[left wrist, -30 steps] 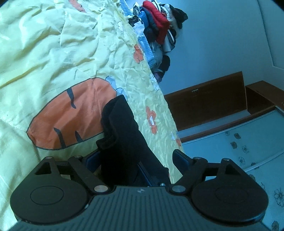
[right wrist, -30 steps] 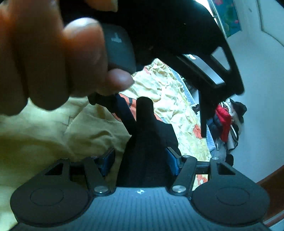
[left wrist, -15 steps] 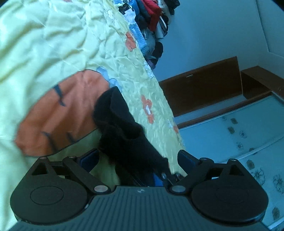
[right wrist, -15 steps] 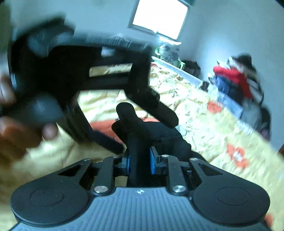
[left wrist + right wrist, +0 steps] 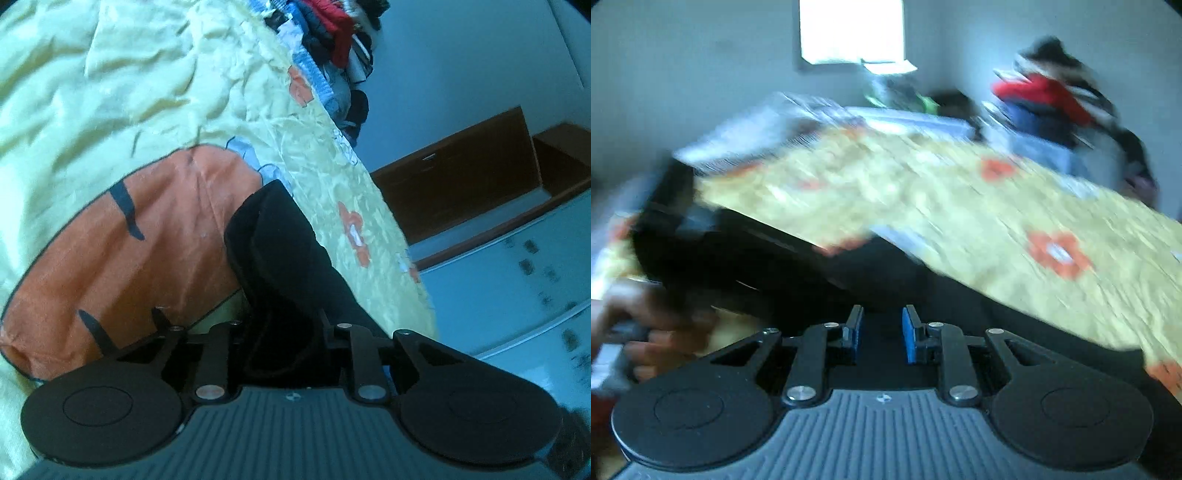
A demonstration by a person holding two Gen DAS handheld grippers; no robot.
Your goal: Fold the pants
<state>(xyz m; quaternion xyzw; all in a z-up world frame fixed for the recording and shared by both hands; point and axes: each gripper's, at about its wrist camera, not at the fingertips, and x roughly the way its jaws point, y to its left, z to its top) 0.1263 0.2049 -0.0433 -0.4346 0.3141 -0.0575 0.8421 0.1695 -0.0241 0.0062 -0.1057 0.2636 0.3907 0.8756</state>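
Two tongs grip the black pants (image 5: 280, 266) above the bed (image 5: 110, 92): left tongs (image 5: 284, 332) and right tongs (image 5: 879, 328) pinch cloth, probably to stretch it.

Black pants (image 5: 280, 266), soft and matte, bunched into a thick fold. In the left wrist view, rising from the bottom centre toward 12 o'clock, rounded folded end uppermost, a seam ridge running along the length, lower part pinched at 6 o'clock. In the right wrist view, a blurred dark mass of the same fabric (image 5: 886, 273) spreading from centre toward 9 o'clock and 4 o'clock; exact folds there impossible to tell.
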